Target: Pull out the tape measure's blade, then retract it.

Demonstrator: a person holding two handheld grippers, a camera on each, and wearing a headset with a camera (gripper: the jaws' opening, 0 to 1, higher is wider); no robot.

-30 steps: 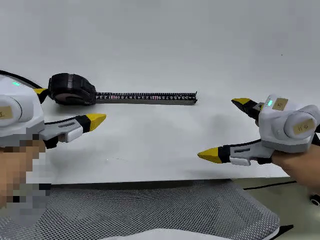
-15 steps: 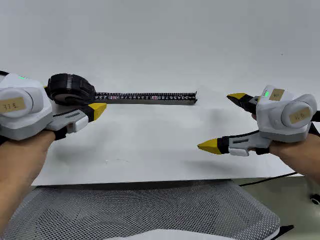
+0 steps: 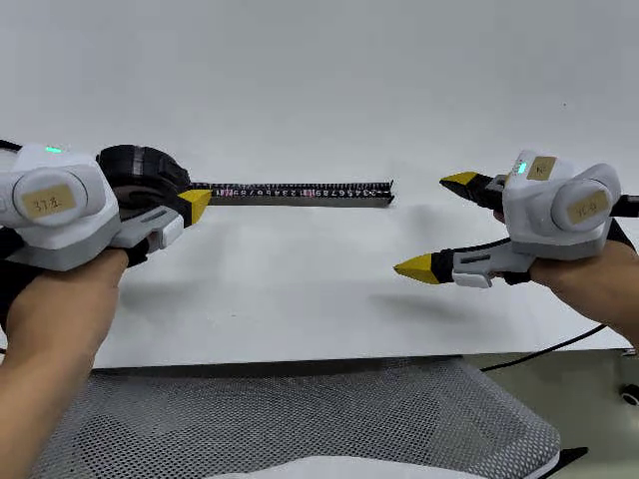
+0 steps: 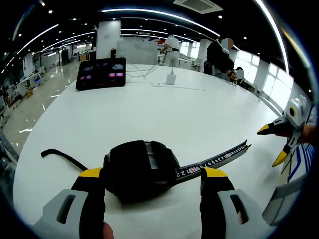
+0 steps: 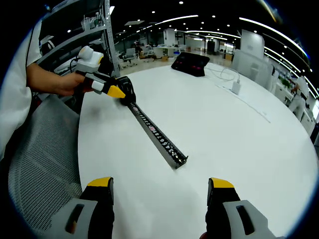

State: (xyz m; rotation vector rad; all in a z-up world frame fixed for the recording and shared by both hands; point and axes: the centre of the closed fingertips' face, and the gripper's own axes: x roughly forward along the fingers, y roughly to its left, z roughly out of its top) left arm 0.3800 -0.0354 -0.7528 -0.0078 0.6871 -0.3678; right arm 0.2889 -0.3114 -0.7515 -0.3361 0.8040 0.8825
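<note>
I'm looking down on a white round table (image 3: 300,299) in a bright open workshop, with a grey mesh chair (image 3: 300,419) sitting just under its near edge. The tape measure (image 4: 142,169) is lying on the table toward my left, its black case resting flat. Its blade (image 3: 290,192) is lying pulled out along the surface toward the right, with the end hook (image 5: 180,162) resting on the table. I'm holding the left gripper (image 4: 153,173) with its 2 jaws spread, straddling the case, 1 yellow tip on each side; I cannot tell whether either tip is touching it. The right gripper (image 3: 436,224) is hovering with its jaws also spread wide and gripping nothing, out past the blade's free end and apart from it. Farther back a black tablet (image 4: 100,73) is standing propped on the table, and a black cable (image 4: 62,155) is lying beside the case.
</note>
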